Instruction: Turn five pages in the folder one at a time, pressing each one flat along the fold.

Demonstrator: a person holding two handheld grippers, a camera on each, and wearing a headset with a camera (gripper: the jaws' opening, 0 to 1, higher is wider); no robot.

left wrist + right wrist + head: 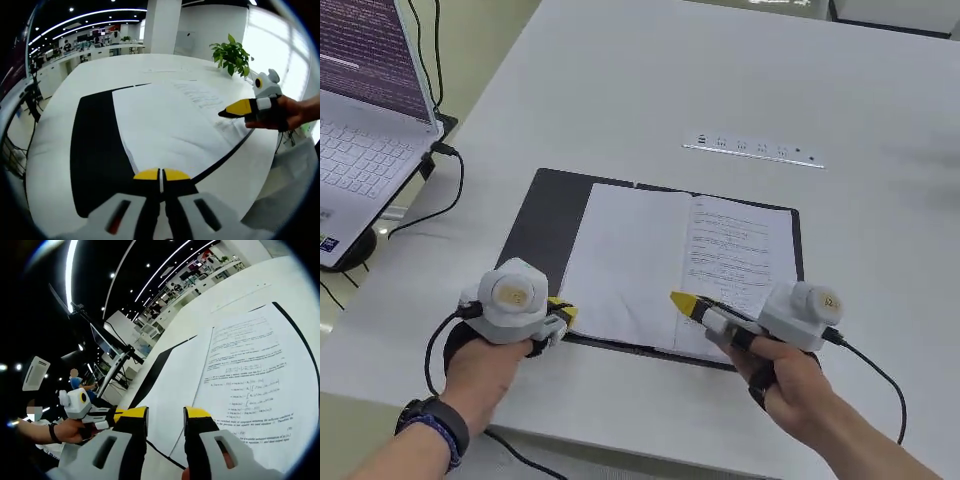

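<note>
— What surface is this, and what lies on it?

— A wide white tabletop (pixel 650 90) in an open office. A socket strip (pixel 752 149) sits flush in it on the far side, and an open laptop (pixel 365 130) stands at the far left with cables trailing from it. The left gripper view catches a potted plant (pixel 231 55) beyond the tabletop's edge.

— And the folder?

— The black folder (pixel 545 225) lies open and flat in the middle of the tabletop, close to the near edge. A blank page (pixel 625 260) covers most of its left half, leaving a broad band of black cover bare on the left. A printed page (pixel 740 255) lies on the right half.

— Where is the left gripper?

— The left gripper (pixel 562 314) is at the folder's near left corner, held in the person's left hand (pixel 485 365). In its own view the left gripper (pixel 161 175) has its yellow tips pressed together with nothing between them, above the black cover just beside the blank page's edge. Whether it touches the cover cannot be told.

— And the right one?

— The right gripper (pixel 682 301) points left, its tip at the fold near the folder's near edge, with the right hand (pixel 790 385) behind it. Its own view shows the right gripper (pixel 166 419) with a modest gap between the jaws, holding nothing, over the near part of the pages by the fold.
</note>
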